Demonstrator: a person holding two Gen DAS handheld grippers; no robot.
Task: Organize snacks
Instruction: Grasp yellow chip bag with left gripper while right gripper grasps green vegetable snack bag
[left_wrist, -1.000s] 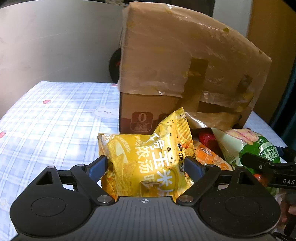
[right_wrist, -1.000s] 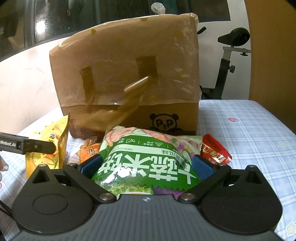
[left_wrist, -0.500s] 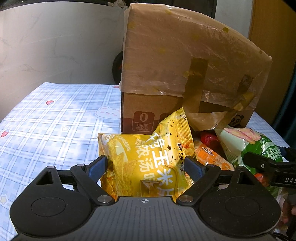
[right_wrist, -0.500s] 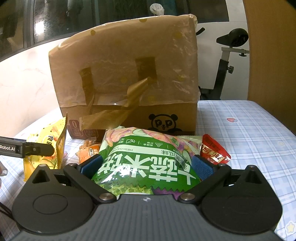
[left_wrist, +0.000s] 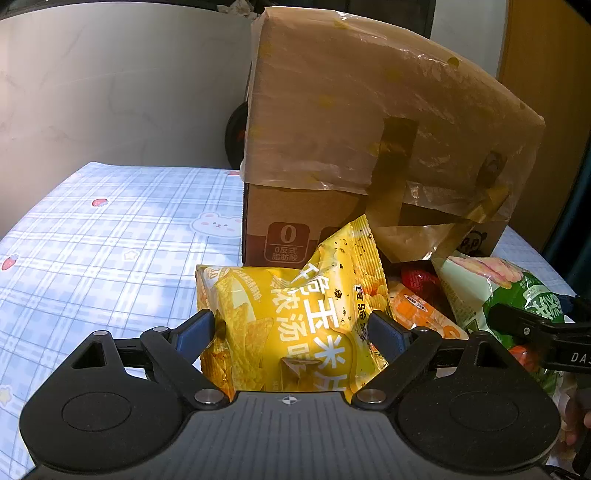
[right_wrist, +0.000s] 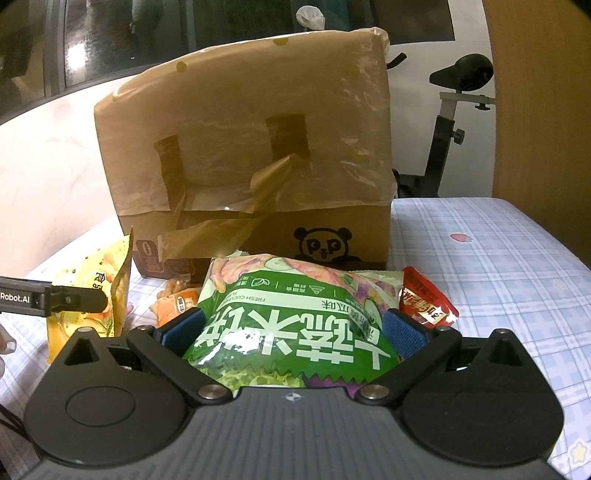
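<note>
Snacks sit near the cardboard box (right_wrist: 251, 177) on the checked surface (left_wrist: 92, 243), where the left tool (left_wrist: 290, 330) clamps the yellow chip bag (left_wrist: 295, 317) and the right tool (right_wrist: 291, 328) clamps the green chip bag (right_wrist: 295, 317), with an orange packet (right_wrist: 173, 306) between them.

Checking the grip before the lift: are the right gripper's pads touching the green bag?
Touching. The right wrist view shows both blue pads of the right gripper pressed against the sides of the green bag, with no gap.
</note>
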